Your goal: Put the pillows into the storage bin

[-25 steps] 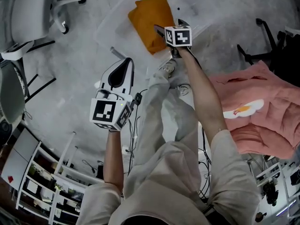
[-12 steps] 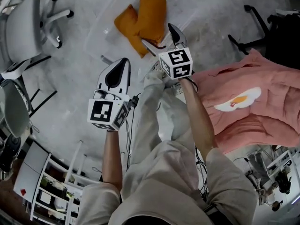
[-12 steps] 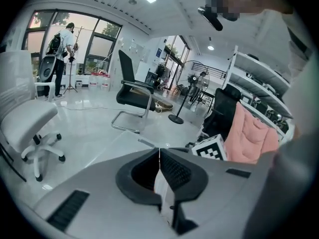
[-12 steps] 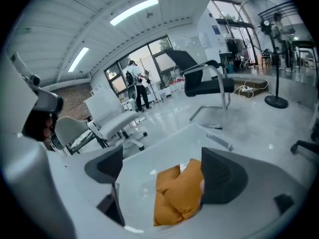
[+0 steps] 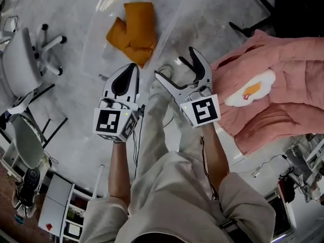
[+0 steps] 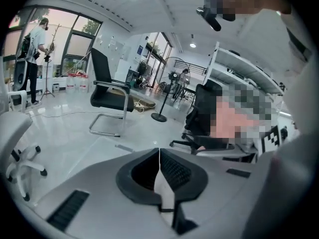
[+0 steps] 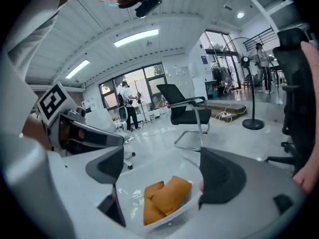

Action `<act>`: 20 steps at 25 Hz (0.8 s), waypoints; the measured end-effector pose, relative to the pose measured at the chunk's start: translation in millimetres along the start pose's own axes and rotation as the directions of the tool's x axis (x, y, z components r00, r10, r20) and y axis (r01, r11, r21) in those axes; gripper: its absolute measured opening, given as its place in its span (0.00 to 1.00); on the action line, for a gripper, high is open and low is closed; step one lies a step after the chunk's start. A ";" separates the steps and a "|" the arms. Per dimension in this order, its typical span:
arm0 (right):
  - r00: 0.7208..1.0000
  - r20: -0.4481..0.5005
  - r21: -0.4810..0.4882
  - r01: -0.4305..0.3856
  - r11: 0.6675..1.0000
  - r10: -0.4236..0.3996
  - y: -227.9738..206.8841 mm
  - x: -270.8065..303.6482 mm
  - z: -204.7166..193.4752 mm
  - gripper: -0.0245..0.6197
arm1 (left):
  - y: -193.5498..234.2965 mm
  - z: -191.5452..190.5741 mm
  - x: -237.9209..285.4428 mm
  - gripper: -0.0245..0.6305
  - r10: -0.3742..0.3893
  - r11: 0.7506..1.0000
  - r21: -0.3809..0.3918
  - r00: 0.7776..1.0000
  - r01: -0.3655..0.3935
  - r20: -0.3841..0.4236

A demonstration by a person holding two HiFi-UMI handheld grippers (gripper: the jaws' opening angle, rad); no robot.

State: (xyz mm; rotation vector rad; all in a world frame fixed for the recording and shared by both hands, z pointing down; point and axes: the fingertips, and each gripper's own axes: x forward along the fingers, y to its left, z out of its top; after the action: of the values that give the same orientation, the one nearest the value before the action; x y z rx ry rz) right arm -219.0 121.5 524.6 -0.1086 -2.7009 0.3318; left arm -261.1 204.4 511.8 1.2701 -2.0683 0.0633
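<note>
Two orange pillows (image 5: pixel 132 31) lie in the clear storage bin (image 5: pixel 99 34) on the floor, at the top of the head view. My right gripper (image 5: pixel 173 62) hangs open and empty above the floor, short of the bin and beside a big pink pillow with a fried-egg print (image 5: pixel 263 97). In the right gripper view the orange pillows (image 7: pixel 164 198) show in the bin (image 7: pixel 130 180) between that gripper's spread jaws (image 7: pixel 162 166). My left gripper (image 5: pixel 133 66) is shut on nothing, held left of the right one. In its own view its jaws (image 6: pixel 159 151) meet.
White office chairs (image 5: pixel 25 47) stand left of the bin. A black chair base (image 5: pixel 253 19) is at the top right behind the pink pillow. A white shelf unit (image 5: pixel 63 214) sits at the lower left. Cables trail on the floor by the person's feet.
My right gripper has risen and drawn back from the bin, empty, leaving the orange pillows inside. The left gripper has shifted a little, still shut.
</note>
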 end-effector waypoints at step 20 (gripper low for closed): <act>0.821 0.036 0.208 0.551 0.808 -0.569 -197.2 -285.3 -52.7 0.77 | -284.0 -10.4 106.1 0.06 -0.392 0.866 0.254 0.900 0.430 -0.189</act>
State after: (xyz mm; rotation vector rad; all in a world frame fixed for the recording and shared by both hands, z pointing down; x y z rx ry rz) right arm 57.5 -93.9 507.8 0.7721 -2.6190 0.4093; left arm -57.7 -20.0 495.3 1.8171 -1.6752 0.2580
